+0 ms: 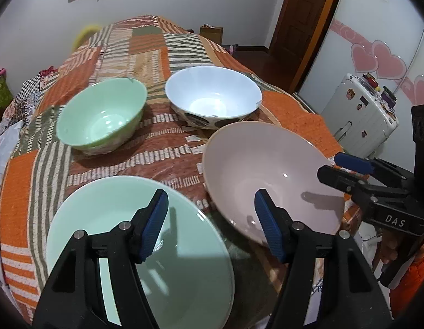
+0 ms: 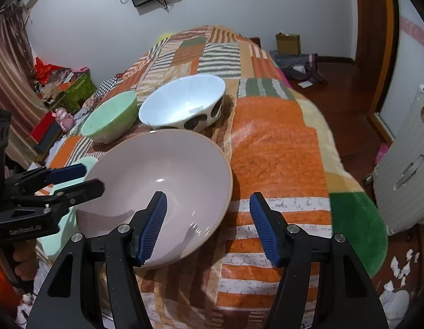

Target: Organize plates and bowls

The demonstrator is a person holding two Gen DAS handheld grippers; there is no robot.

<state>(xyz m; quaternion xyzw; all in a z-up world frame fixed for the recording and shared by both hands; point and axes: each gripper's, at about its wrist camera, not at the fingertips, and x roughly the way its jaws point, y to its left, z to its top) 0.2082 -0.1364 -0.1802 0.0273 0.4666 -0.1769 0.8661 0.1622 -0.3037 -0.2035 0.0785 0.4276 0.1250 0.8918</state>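
1. Two plates: a pale green glossy round plate [image 1: 184, 260] under the left claw [image 1: 210, 223], a pinkish-white shallow round plate [image 1: 272, 175] just right of it.
2. Two bowls beyond: a mint-green bowl [image 1: 102, 118], a white dark-spotted bowl [image 1: 213, 98].
3. Left claw and right claw [image 2: 207, 226] gape, holding nothing.

Left gripper [image 1: 212, 224] and right gripper [image 2: 207, 226] both point steeply downward, jaws parted with nothing between them (blue ribbed pads [image 2: 154, 227] facing inward).
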